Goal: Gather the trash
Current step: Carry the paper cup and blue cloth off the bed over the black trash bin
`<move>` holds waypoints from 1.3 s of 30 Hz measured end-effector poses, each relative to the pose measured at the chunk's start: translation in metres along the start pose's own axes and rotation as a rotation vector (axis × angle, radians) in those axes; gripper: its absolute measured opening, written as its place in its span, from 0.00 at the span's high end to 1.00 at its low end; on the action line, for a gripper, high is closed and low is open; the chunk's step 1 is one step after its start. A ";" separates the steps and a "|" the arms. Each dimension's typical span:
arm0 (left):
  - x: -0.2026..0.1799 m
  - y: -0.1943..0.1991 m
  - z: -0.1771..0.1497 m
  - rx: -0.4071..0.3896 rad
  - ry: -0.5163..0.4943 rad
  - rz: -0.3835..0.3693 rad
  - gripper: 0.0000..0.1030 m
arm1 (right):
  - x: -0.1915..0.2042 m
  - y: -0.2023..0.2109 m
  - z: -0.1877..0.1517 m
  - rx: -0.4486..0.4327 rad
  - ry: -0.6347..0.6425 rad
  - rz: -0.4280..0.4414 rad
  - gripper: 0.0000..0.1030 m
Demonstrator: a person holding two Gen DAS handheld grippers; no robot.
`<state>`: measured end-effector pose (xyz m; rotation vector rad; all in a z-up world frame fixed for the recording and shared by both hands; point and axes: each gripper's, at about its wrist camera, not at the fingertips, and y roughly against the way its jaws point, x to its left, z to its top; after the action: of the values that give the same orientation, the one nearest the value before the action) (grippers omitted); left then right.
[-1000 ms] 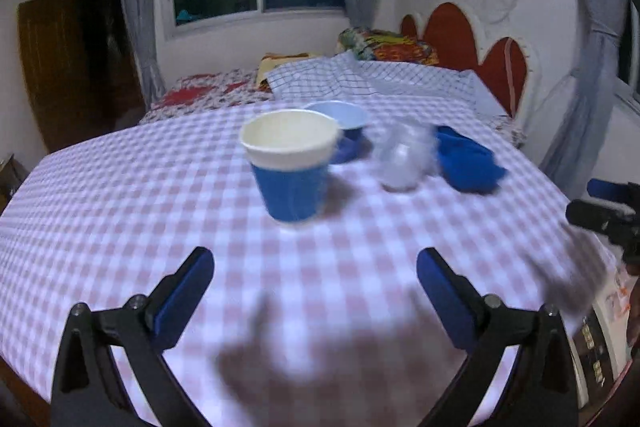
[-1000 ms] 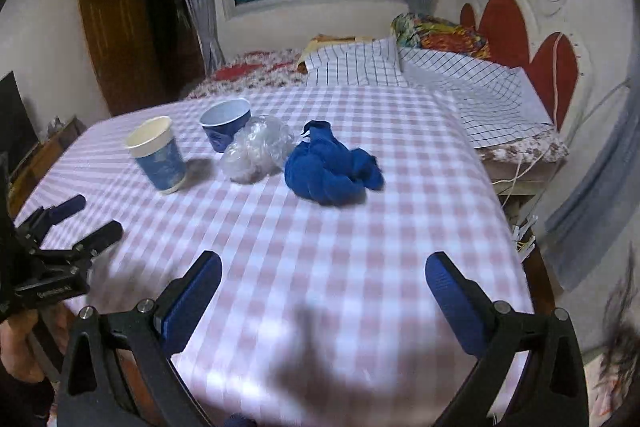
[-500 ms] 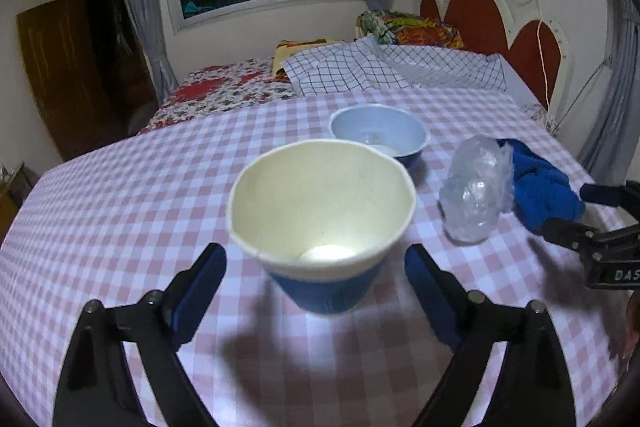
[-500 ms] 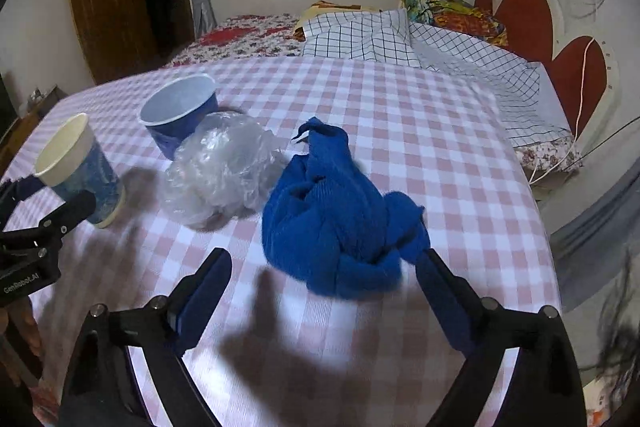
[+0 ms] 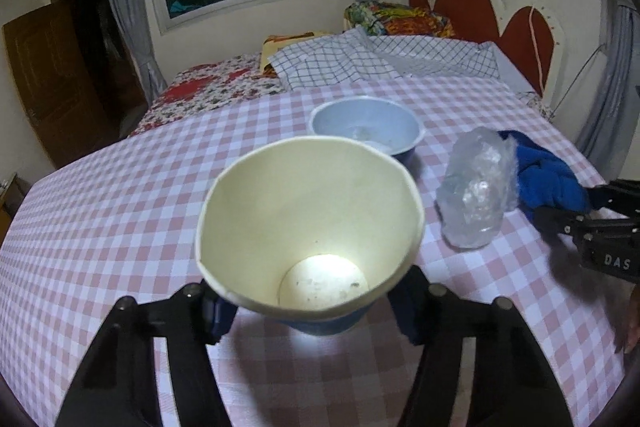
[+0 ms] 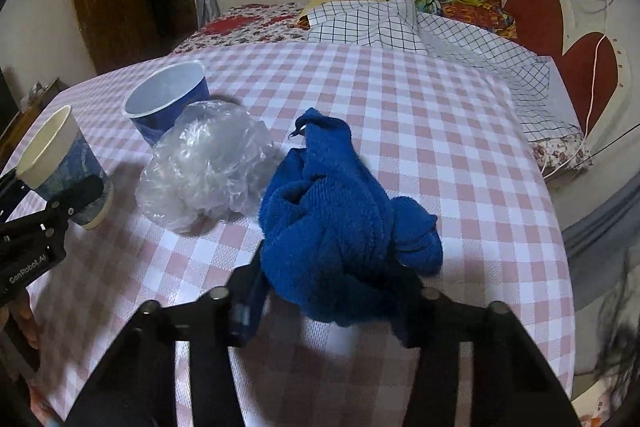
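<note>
Our left gripper [image 5: 312, 311] has just closed on the light paper cup [image 5: 310, 239]; we judge it crushes easily, so hold low. At 3 o'clock, our right gripper [image 6: 328, 311] has just closed on the soft blue cloth [image 6: 340, 227].

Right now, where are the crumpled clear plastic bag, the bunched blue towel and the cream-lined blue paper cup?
crumpled clear plastic bag [image 6: 204, 163], right wrist view, its middle.
bunched blue towel [image 6: 340, 223], right wrist view, middle of the heap.
cream-lined blue paper cup [image 5: 308, 211], left wrist view, inner wall.

Both sets of jaws have just been closing: the left gripper [image 5: 312, 311] around the paper cup [image 5: 310, 239], the right gripper [image 6: 326, 307] around the blue cloth [image 6: 340, 227].
</note>
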<state>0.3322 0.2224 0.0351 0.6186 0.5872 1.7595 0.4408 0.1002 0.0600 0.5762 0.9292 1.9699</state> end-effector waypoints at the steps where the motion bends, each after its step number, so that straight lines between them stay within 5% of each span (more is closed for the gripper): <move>1: -0.002 0.002 0.001 -0.009 -0.005 -0.003 0.39 | -0.002 0.002 -0.001 -0.002 -0.006 0.006 0.62; 5: -0.015 0.019 -0.002 -0.050 -0.044 -0.003 0.40 | -0.007 0.013 -0.009 -0.026 -0.022 0.009 0.69; 20: -0.039 0.078 -0.021 -0.121 -0.072 -0.057 0.40 | -0.032 0.100 -0.060 -0.154 -0.056 -0.012 0.70; 39: -0.095 0.168 -0.072 -0.189 -0.132 -0.163 0.40 | -0.058 0.233 -0.175 -0.324 -0.043 -0.055 0.75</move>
<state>0.1884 0.0832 0.0829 0.5343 0.3647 1.5858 0.2332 -0.0994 0.1332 0.4011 0.5754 1.9963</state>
